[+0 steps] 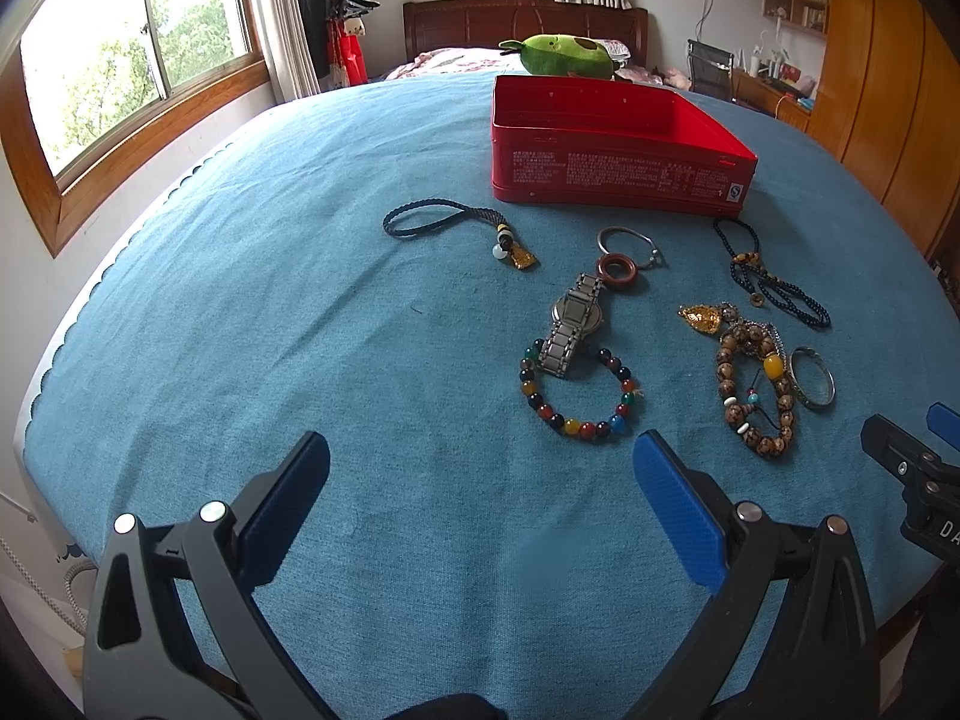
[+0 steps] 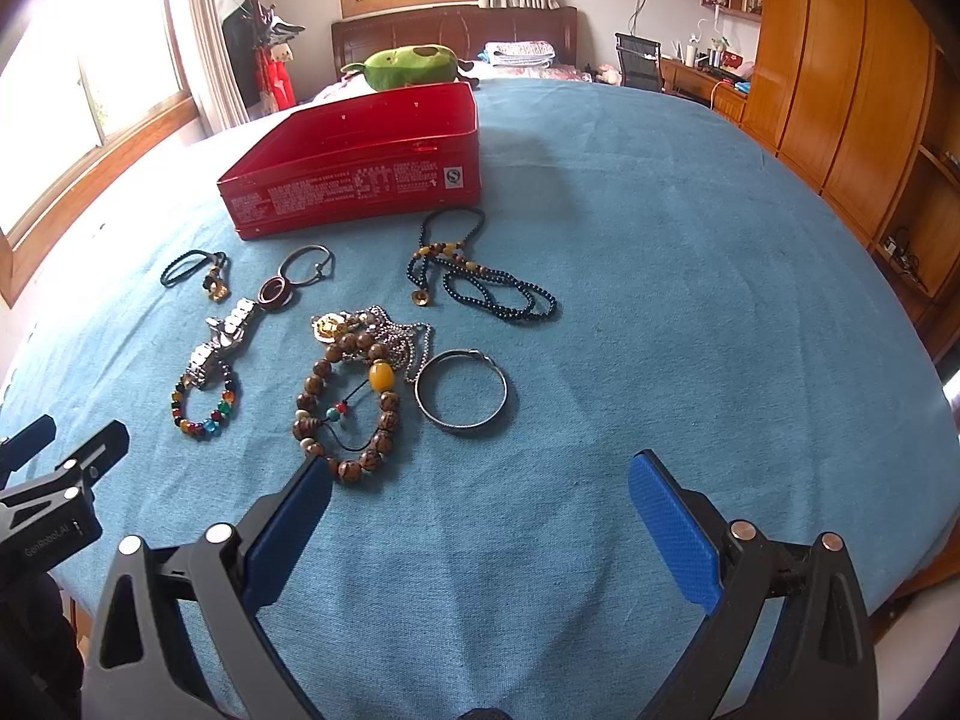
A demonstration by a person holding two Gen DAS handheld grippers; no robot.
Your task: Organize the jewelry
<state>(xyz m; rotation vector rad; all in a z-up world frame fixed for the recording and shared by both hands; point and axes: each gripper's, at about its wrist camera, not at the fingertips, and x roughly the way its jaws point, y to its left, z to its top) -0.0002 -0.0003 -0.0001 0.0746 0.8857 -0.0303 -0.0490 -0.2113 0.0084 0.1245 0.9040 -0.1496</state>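
Blue-clothed bench [image 1: 300, 300] carrying jewelry, with a red tin [image 1: 612, 144] open at the far middle as landmark.

Left gripper [image 1: 480, 468] low at the near edge, fingers [image 1: 678, 510] wide apart, holding nothing. Left of the tin's front: dark cord charm [image 1: 447, 225]. Straight before the tin: thin silver ring [image 1: 627, 240], touching a brown ring [image 1: 618, 270], then a steel watch [image 1: 573, 324] overlapping a coloured bead bracelet [image 1: 579, 390]. Nearer the tin's right corner: black bead necklace [image 2: 480, 276]. Nearer than that: gold pendant with chain [image 2: 360, 324], wooden bead bracelet [image 2: 348, 408], silver bangle [image 2: 461, 391] just beside it. Right gripper [image 2: 480, 480] near the wooden beads, fingers [image 2: 672, 528] spread, empty.
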